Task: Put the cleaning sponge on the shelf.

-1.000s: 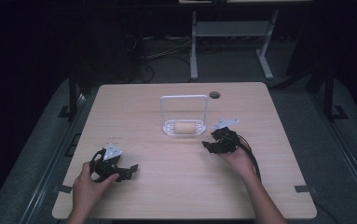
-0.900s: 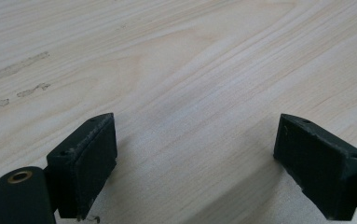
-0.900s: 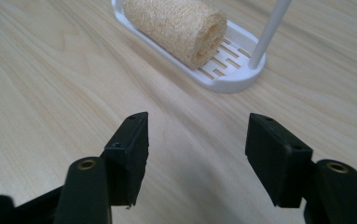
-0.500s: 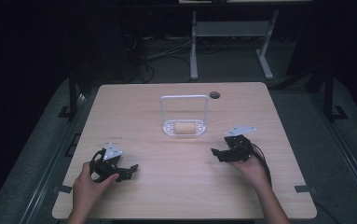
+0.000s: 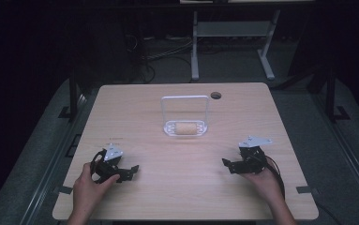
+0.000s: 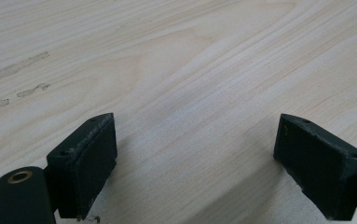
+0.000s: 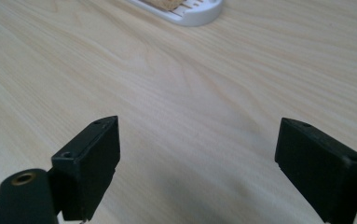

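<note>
A white rack [image 5: 185,112] with a tall hoop handle stands at the middle of the wooden table [image 5: 168,197], and a tan roll [image 5: 184,128] lies in its base. My left gripper [image 5: 128,172] rests at the front left, held by a hand, open and empty [image 6: 195,149]. At the front right my right gripper [image 5: 228,165] rests low on the table, also open with nothing between its jaws [image 7: 197,149]. The rack's rim [image 7: 192,14] with the roll [image 7: 167,3] sits at the top of the right gripper view.
A small dark hole [image 5: 215,95] marks the table's far right area. Faint smudges [image 6: 15,70] mark the wood ahead of the left gripper. Beyond the table stand a metal frame [image 5: 228,33] and cables on the dark floor.
My right gripper has drawn back from beside the rack toward the front right of the table. The left gripper has stayed put.
</note>
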A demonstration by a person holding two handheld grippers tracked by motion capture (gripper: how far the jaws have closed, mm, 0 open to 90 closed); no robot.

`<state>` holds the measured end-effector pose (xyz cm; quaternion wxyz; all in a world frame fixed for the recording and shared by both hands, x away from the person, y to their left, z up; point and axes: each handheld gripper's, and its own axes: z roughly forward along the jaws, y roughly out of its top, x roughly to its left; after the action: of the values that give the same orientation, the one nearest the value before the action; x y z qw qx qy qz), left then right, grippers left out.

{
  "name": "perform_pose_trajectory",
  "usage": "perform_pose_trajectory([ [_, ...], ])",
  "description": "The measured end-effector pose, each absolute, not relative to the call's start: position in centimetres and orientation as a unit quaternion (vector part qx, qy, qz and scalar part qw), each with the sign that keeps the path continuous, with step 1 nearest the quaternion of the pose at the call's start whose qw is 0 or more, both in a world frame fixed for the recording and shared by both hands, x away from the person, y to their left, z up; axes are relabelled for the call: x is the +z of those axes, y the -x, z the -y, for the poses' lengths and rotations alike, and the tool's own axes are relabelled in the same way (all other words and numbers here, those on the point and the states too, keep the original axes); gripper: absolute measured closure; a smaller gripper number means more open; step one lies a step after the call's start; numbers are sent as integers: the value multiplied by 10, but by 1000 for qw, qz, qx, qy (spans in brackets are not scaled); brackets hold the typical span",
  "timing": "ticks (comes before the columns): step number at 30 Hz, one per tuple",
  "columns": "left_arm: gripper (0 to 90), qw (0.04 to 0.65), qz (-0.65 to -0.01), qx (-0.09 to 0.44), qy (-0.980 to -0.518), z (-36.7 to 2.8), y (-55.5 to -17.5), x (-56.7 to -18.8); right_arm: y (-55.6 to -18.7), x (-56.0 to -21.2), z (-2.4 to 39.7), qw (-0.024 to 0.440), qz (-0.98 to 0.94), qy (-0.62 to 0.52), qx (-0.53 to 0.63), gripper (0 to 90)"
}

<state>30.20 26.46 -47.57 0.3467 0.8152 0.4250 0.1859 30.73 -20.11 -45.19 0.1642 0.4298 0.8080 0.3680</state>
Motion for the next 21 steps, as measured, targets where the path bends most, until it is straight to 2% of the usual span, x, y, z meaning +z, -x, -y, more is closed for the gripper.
perform_pose_trajectory([
  [21,127,347,-425,186,-815,-265,-302,-476,-271,-482,225,180,-800,-454,349,129],
])
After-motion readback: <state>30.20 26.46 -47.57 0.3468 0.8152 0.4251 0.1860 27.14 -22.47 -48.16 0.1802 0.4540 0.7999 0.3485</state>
